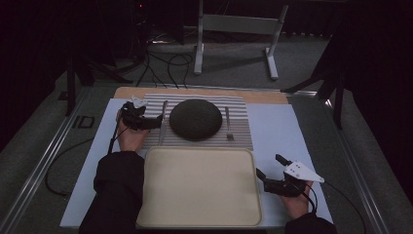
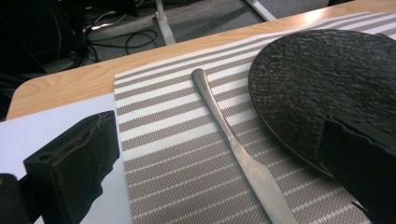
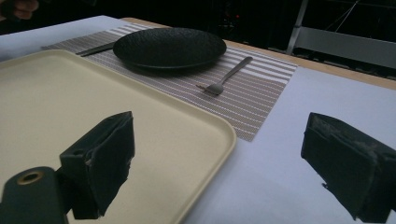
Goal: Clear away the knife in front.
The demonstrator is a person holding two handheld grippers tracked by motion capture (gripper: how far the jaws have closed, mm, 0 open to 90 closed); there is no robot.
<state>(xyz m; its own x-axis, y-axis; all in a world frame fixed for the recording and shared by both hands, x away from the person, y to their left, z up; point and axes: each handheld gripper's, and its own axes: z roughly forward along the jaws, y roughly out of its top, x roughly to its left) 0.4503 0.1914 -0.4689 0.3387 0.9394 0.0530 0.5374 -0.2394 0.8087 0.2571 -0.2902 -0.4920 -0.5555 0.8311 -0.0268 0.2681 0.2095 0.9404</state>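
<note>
Nearest the high camera lies the cream tray (image 1: pixel 199 187), bare, at the 6 o'clock edge of the tabletop (image 1: pixel 277 126), between the person's two forearms. At about 4 o'clock from the tray, just off its right rim, the right gripper (image 1: pixel 272 168) rests in the right hand (image 1: pixel 298 201) on the pale blue sheet; its fingers (image 3: pixel 105 154) stand wide apart with nothing between them, one over the tray's corner and the other over the sheet in the right gripper view.

Beyond the tray, toward 12 o'clock, a grey-and-white striped placemat (image 1: pixel 238 134) carries a dark, rough-textured plate (image 1: pixel 196 119) at its middle. A fork (image 1: pixel 228 124) lies at 3 o'clock of the plate, near its rim but apart from it, tines toward the tray. A knife (image 1: pixel 163 122) lies at 9 o'clock of the plate, just beside its rim, running roughly from 12 to 6 o'clock.

The left gripper (image 1: pixel 157 123), held by the left hand (image 1: pixel 130 136), sits at 9 o'clock of the plate with its tips right at the knife. In the left gripper view its fingers (image 2: pixel 77 163) are apart, one over the placemat's left edge and the other over the plate's rim, and the knife lies flat on the placemat between them, handle end pointing away toward 12 o'clock. Neither finger visibly touches the knife.
</note>
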